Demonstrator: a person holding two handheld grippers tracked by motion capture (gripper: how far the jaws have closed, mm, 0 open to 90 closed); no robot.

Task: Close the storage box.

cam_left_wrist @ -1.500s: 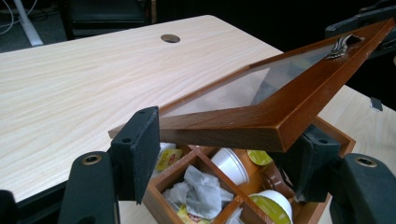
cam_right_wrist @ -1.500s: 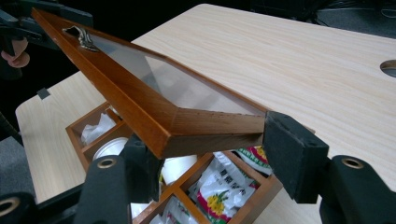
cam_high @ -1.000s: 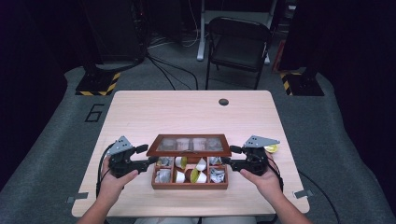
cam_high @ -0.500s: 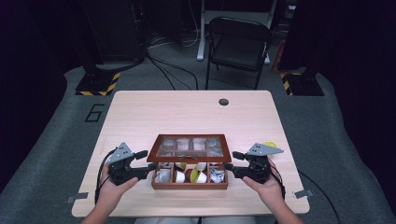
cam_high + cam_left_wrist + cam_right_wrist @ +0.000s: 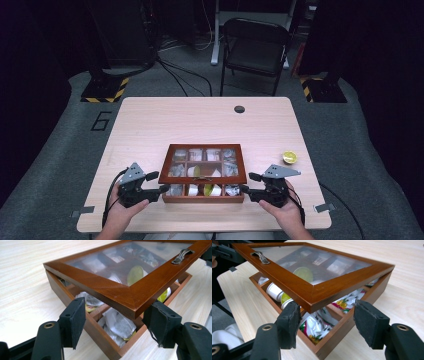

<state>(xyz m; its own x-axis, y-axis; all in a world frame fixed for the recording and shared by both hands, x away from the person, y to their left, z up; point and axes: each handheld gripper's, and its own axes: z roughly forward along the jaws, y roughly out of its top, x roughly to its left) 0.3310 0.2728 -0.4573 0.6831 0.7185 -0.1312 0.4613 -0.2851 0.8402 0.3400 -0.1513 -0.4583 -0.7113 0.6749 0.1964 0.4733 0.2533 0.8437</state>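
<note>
At the table's near edge, each part-open tool, left tool (image 5: 159,189) and right tool (image 5: 246,189), flanks a front corner of the box's (image 5: 202,197) half-raised lid (image 5: 205,161); lower both sides evenly.

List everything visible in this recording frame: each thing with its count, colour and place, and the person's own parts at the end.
Table: one, light wood, centre of the high view.
Wooden box: one, reddish brown, compartmented, at the table's near edge between the grippers.
Lid: one, brown frame with a clear pane and a metal handle, partly raised over the box.
Sachets: several, white and printed, in the compartments.
Small pods: a few, white with yellow-green tops, in the compartments.
Yellow piece: one, on the table right of the box.
Folding chair: one, black, beyond the table.
Left gripper: black, jaws apart at the lid's left corner.
Right gripper: black, jaws apart at the right corner.
Hands: two, at the bottom edge.
</note>
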